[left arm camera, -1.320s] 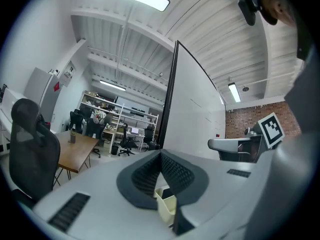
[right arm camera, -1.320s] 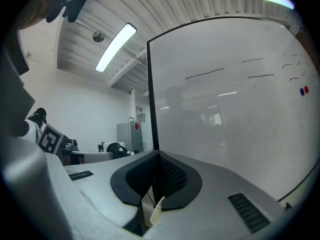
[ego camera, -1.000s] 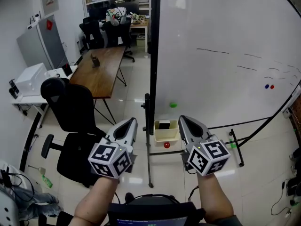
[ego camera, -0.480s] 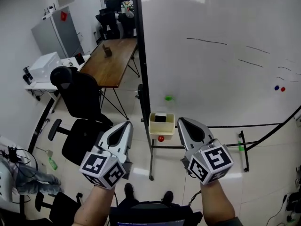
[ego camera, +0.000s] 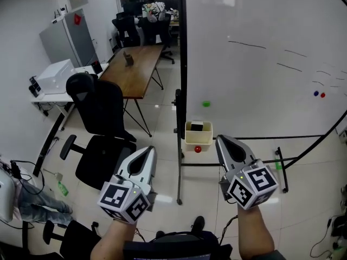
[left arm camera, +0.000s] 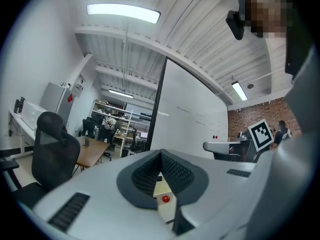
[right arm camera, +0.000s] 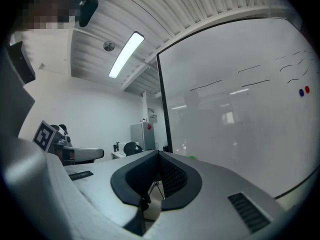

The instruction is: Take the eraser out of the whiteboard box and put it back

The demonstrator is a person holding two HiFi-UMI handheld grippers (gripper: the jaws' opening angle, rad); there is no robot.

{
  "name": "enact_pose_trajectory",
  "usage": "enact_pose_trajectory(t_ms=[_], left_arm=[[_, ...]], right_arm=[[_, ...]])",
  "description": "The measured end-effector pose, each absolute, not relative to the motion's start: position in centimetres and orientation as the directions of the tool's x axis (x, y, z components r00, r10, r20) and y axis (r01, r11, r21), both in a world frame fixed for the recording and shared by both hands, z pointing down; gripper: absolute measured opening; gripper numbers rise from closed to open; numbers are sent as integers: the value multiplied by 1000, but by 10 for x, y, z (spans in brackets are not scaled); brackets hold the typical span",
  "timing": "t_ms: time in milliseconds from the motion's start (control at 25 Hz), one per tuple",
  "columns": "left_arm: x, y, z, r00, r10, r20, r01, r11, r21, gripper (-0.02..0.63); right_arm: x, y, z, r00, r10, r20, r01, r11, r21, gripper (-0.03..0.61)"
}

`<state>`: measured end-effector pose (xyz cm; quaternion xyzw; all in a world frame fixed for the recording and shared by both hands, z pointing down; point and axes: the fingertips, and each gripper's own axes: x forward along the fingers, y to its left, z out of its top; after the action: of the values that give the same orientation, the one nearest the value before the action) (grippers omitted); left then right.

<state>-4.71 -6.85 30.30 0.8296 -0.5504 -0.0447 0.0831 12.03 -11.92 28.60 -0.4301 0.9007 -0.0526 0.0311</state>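
Cream whiteboard box [ego camera: 191, 141], eraser [ego camera: 197, 126] inside, hangs ahead between left gripper [ego camera: 147, 151] and right gripper [ego camera: 224, 140], both closed empty, above open glossy floor [ego camera: 309, 169].

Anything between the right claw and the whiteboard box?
No. In the head view only floor shows between the right claw and the whiteboard box; the eraser sits inside it.

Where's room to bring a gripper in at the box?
Bare whiteboard right of the box, out to the blue and red magnets. Open floor between office chair and frame post. Crowded: post at the box's left, green magnet above, red dot below.
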Motion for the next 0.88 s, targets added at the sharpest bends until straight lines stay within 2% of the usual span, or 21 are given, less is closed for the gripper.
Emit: enact_pose_trajectory(t_ms=[400,680,880], left_arm=[[-113,-9,315,488,-873,3,-855,-477,206,28],[-105,37,289,484,-874,-33,-858,-482,179,28],[-70,64,281,470,-881,-45,-865,-471,172,28]], right_arm=[[58,-29,296,-571,-820,37,-820,568,-75,22],[77,24,265,-565,-825,-9,-823,564,-71,21],[116,53,260,-583,-812,-7,-810,582,-75,21]])
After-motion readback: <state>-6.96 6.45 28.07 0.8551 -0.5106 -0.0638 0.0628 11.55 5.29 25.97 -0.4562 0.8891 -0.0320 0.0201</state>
